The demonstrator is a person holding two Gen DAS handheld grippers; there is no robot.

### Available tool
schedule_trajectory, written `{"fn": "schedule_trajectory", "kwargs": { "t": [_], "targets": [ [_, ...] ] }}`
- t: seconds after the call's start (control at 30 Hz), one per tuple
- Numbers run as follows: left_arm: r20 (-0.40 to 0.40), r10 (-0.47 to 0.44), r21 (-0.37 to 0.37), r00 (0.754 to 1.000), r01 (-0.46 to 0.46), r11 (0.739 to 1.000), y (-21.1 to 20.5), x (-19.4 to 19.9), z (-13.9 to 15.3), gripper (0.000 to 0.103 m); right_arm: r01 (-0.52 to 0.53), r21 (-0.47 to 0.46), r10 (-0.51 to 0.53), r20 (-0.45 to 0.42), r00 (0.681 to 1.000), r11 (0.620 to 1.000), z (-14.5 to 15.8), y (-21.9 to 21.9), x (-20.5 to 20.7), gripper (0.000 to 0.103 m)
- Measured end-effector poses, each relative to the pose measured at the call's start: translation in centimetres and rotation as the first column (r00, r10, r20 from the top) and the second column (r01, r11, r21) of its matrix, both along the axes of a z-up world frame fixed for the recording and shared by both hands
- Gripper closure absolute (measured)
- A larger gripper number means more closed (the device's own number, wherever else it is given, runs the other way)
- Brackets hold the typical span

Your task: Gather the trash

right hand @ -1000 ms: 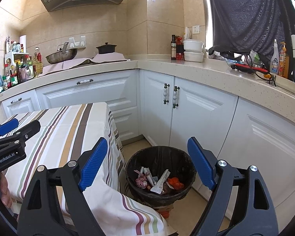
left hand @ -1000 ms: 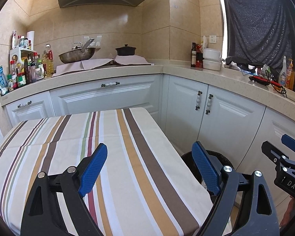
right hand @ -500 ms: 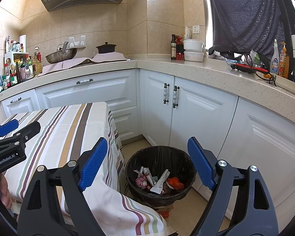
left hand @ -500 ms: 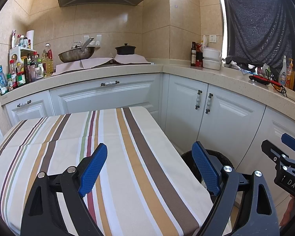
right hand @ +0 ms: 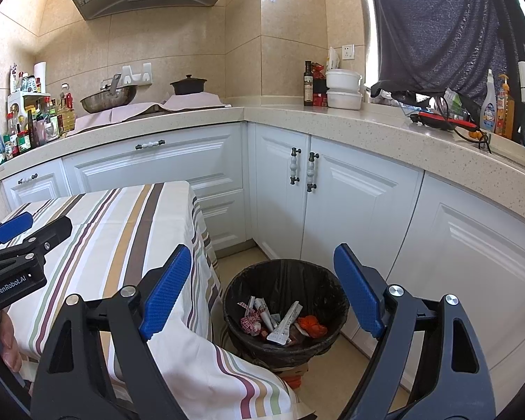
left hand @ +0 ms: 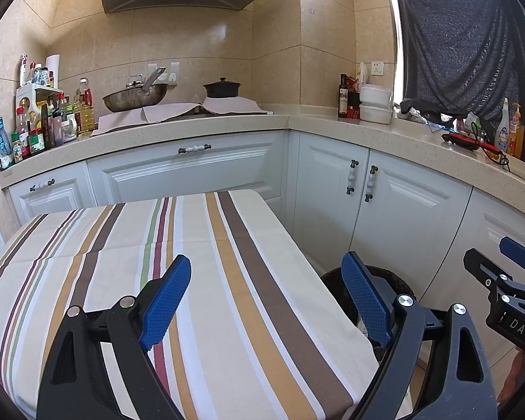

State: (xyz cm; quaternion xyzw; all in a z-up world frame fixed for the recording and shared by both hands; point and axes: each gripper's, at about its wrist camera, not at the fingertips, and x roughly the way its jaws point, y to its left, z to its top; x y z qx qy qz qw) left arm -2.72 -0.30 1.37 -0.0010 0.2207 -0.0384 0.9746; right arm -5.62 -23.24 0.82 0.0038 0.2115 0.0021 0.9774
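A black-lined trash bin [right hand: 285,311] stands on the floor right of the table; it holds wrappers, white scraps and a red-orange piece [right hand: 311,325]. My right gripper [right hand: 262,290] is open and empty, held above and in front of the bin. My left gripper [left hand: 266,301] is open and empty above the striped tablecloth [left hand: 122,262] near the table's right edge. Only the bin's rim [left hand: 399,280] shows in the left wrist view, behind the right finger. Each gripper shows at the other view's edge: the right gripper [left hand: 507,290], the left gripper [right hand: 14,245].
White cabinets [right hand: 350,217] wrap around the corner behind the bin. The counter [left hand: 192,129] carries a wok, a black pot, bottles and white containers. The tablecloth hangs down beside the bin [right hand: 206,350]. A narrow strip of floor [right hand: 234,262] lies between table and cabinets.
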Motion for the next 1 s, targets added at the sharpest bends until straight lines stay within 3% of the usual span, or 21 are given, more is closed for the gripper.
{"fn": "schedule_trajectory", "kwargs": {
  "t": [1.0],
  "targets": [
    [0.015,-0.005,-0.012,1.000,0.005,1.000,-0.26,-0.18,0.05,0.018,-0.005,-0.002,0.005,-0.003,1.000,1.000,-0.23,-0.19,0.05,0.021]
  ]
}}
